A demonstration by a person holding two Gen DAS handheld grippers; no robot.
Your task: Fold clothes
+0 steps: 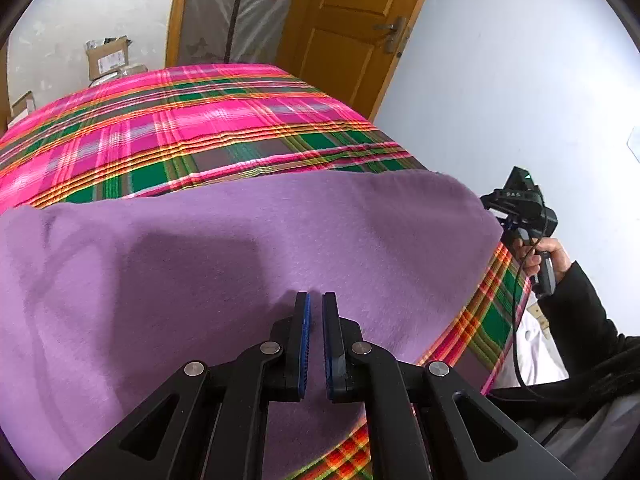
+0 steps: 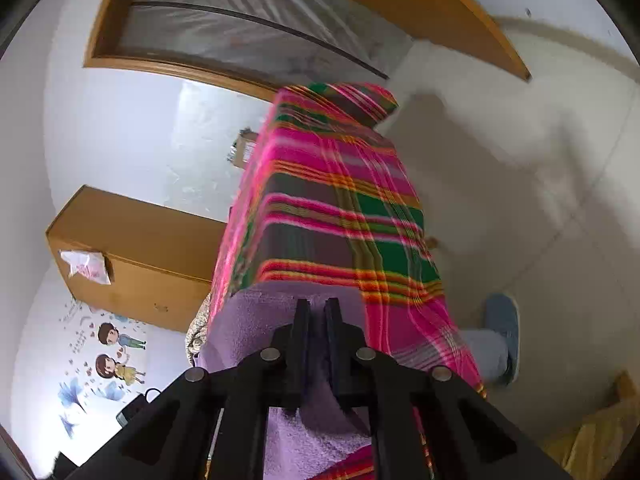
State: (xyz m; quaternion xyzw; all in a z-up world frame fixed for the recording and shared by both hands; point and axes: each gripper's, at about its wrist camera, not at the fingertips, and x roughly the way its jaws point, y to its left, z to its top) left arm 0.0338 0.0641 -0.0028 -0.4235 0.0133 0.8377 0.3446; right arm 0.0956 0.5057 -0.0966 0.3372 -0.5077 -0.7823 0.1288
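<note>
Purple fleece cloth lies spread over the near part of a surface draped in a pink, green and orange plaid cover. Above it, the left hand-held gripper has its blue pads nearly pressed together, with nothing visibly pinched. At the cloth's right edge, the right hand-held gripper has its fingers drawn close with purple fabric between them. A hand in a dark sleeve grips its handle. A wooden door stands behind.
</note>
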